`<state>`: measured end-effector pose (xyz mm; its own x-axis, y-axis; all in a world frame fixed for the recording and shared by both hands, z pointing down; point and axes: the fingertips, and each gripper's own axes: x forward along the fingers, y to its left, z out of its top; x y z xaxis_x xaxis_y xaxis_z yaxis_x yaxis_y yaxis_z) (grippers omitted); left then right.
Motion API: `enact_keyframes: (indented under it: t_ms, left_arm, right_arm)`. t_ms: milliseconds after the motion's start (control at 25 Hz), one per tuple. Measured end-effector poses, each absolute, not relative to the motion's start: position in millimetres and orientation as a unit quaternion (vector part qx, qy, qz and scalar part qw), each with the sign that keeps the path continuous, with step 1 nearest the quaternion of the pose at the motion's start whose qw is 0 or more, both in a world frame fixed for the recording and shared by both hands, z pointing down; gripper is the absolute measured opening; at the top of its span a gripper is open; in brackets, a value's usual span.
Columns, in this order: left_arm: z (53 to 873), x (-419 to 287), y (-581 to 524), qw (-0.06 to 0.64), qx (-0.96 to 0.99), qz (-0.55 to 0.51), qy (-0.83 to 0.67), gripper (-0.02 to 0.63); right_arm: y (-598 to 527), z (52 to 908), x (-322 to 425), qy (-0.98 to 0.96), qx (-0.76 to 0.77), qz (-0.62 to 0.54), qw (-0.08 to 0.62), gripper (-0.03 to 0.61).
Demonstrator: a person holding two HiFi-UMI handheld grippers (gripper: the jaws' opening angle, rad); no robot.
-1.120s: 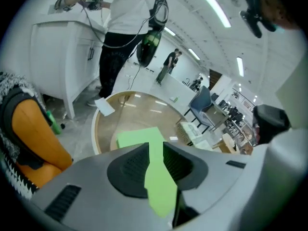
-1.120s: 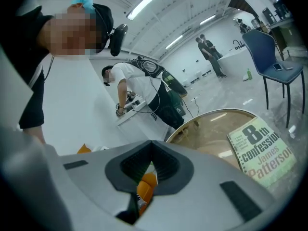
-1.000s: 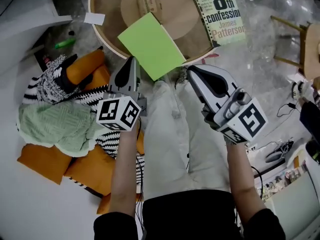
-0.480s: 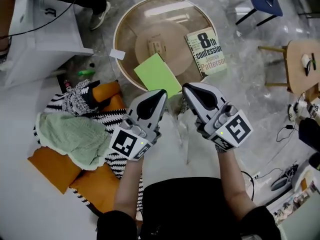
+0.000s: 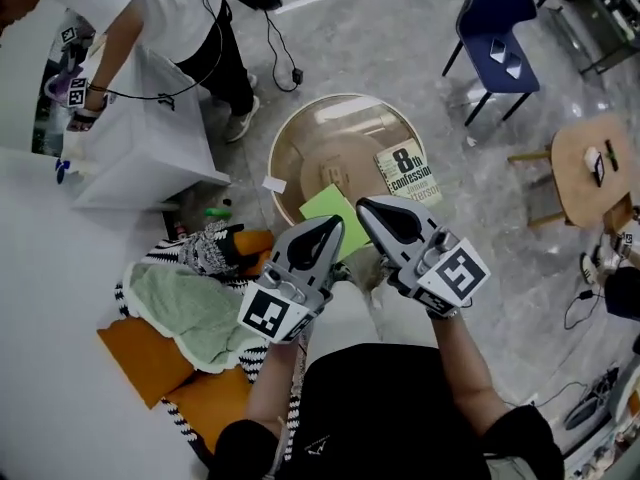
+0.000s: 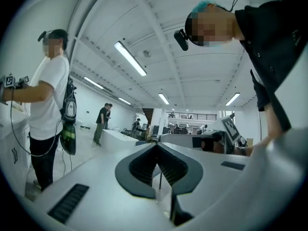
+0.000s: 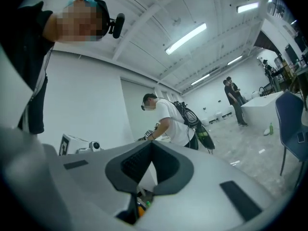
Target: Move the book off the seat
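A round wooden seat (image 5: pixel 300 163) stands on the floor ahead of me. On it lies a paperback with "8th confession" on the cover (image 5: pixel 408 174), at its right side. A plain green book (image 5: pixel 322 208) lies at the near edge, partly hidden behind my grippers. My left gripper (image 5: pixel 335 228) and right gripper (image 5: pixel 366 209) are held up side by side, high above the seat, apart from both books. In the left gripper view the left gripper (image 6: pixel 157 146) has its jaws together with nothing between them. The right gripper (image 7: pixel 150 144) looks the same, shut and empty.
Orange cushions (image 5: pixel 140 353), a striped blanket and a pale green cloth (image 5: pixel 185 308) lie on the floor at left. A person in a white shirt (image 5: pixel 150 13) bends over a white cabinet (image 5: pixel 140 153). A blue chair (image 5: pixel 495 28) and a small wooden table (image 5: pixel 585 168) stand at right.
The head view has pulled up and back, so the seat and books look smaller and farther. Both grippers rose with it, staying shut and empty.
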<state>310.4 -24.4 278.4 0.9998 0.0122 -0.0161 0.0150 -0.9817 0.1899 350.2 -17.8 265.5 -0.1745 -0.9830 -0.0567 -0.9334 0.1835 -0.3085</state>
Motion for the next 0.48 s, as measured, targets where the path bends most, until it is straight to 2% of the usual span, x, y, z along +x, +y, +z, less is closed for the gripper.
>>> enact_keyframes:
  t_ms: [480]
  left_arm:
    - [162,297,-10,0.050,0.998,-0.041,-0.007,0.011]
  right_arm:
    - [5,135,341,0.781,-0.608,-0.030,0.139,0.017]
